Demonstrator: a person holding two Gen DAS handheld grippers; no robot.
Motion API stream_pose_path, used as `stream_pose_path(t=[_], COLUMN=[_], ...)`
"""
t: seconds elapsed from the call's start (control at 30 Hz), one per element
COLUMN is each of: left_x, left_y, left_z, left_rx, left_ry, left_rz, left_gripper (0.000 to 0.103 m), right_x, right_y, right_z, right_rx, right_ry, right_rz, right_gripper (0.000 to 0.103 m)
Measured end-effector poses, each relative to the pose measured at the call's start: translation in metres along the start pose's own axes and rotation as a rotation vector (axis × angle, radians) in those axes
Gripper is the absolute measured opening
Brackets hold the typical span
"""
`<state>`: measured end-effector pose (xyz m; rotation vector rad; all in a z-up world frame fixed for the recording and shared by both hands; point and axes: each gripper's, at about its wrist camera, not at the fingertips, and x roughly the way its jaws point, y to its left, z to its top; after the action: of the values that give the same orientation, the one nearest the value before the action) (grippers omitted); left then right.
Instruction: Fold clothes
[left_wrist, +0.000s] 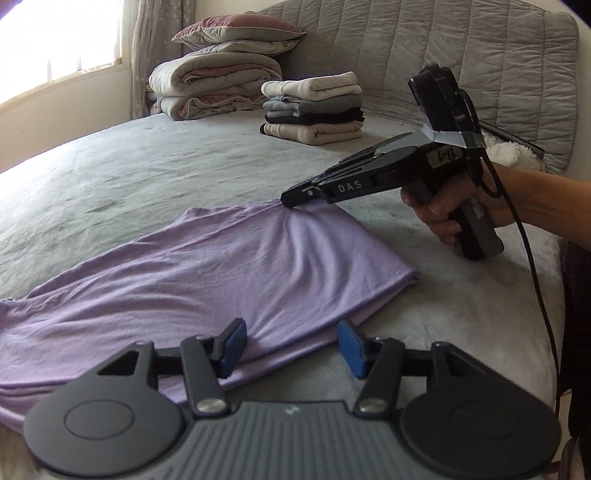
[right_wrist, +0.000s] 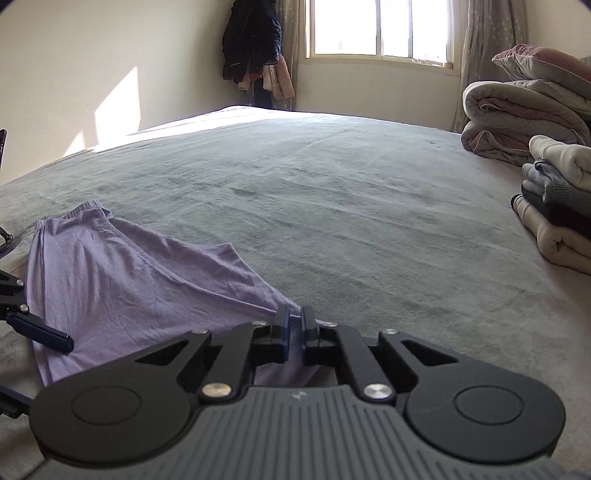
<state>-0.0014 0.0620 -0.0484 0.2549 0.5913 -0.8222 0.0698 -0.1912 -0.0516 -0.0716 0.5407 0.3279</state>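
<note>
A lilac garment (left_wrist: 221, 266) lies partly folded on the grey bed cover (left_wrist: 129, 173). In the left wrist view my left gripper (left_wrist: 291, 345) stands open over the garment's near edge, its blue pads (left_wrist: 232, 347) apart on either side of the cloth. My right gripper (left_wrist: 291, 199), held by a hand (left_wrist: 443, 214), meets the garment's far corner. In the right wrist view the right gripper (right_wrist: 295, 328) is shut on a bunched corner of the lilac garment (right_wrist: 129, 280). One finger of the left gripper (right_wrist: 40, 332) shows at the left edge.
A stack of folded clothes (left_wrist: 314, 110) sits near the quilted grey headboard (left_wrist: 461, 55), with rolled quilts and a pillow (left_wrist: 218, 81) beside it. A white plush thing (left_wrist: 511, 153) lies by the headboard. A window (right_wrist: 380, 29) and hanging clothes (right_wrist: 255, 48) are beyond the bed.
</note>
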Motion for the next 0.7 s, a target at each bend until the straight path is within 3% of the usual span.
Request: stream_pose_path(t=[0.13,0.37,0.5,0.57,0.7], left_x=[-0.005,-0.009,-0.006,-0.008,-0.012], left_y=[0.021,0.046,0.050,0.049,0.045], left_z=[0.001,-0.005,-0.011,-0.015,-0.019], left_rx=[-0.054,-0.074,-0.073,-0.073,-0.047], left_ry=[-0.046,-0.036,0.013,0.022,0.030], left_rz=[0.066,0.113,0.082,0.061,0.049], left_gripper=[0.056,0.057,0.057,0.057,0.057], right_x=[-0.001,0.011,0.035,0.051,0.074], right_y=[0.018,0.076,0.098,0.105,0.086], right_z=[0.007,0.023,0.029,0.029,0.042], right_rx=[-0.011,-0.143,-0.151,-0.173,-0.074], right_ry=[-0.019,0.033,0.065,0.093,0.103], right_rz=[0.090,0.243,0.312,0.301,0.253], right_gripper=[0.011,0.011,0.011,0.010,0.008])
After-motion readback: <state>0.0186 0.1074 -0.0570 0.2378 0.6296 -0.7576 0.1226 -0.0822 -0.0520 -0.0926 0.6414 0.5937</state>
